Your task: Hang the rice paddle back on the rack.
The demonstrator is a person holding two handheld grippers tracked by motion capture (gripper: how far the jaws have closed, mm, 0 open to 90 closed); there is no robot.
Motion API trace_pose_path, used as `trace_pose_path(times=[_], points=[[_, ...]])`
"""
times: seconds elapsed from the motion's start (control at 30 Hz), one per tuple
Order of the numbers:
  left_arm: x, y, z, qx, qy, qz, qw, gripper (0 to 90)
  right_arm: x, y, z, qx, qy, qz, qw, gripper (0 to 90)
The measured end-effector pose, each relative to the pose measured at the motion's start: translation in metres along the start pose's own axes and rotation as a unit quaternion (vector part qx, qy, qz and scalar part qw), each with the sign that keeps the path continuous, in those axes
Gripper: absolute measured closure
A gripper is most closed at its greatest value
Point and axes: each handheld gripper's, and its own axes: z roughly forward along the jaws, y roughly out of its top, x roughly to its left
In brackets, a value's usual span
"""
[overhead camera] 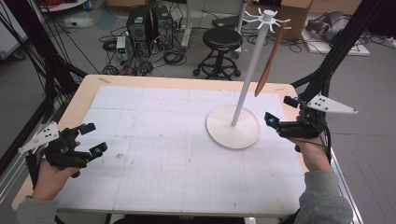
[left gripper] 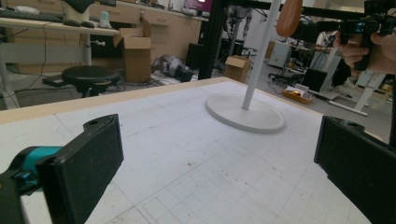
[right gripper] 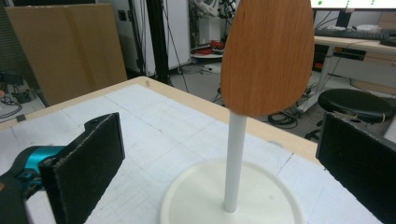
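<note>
Wooden spatula — apparently just beyond right gripper's wide-apart jaws.

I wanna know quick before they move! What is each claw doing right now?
Left claw: open, holding nothing, over the table.
Right claw: open, holding nothing, facing the wooden spatula hanging on the stand.

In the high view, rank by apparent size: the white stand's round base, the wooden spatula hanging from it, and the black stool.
1. Round base
2. Black stool, though it stands farther off, so this is unsure
3. Wooden spatula, long but thin
</note>
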Motion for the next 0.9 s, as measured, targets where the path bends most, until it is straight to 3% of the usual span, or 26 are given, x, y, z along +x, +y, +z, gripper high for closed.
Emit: trace_pose_path(times=[0.37,0.9], points=[[-0.002,-0.001,0.001,0.005,0.002,0.004,1.0000,1.8,0.005,-0.040,0.001,0.001,0.020,0.025,0.9995,0.0],[-0.002,-0.007,0.003,0.025,0.009,0.010,0.9996,1.8,-0.003,-0.105,0.000,0.034,0.012,0.079,0.9962,0.0]])
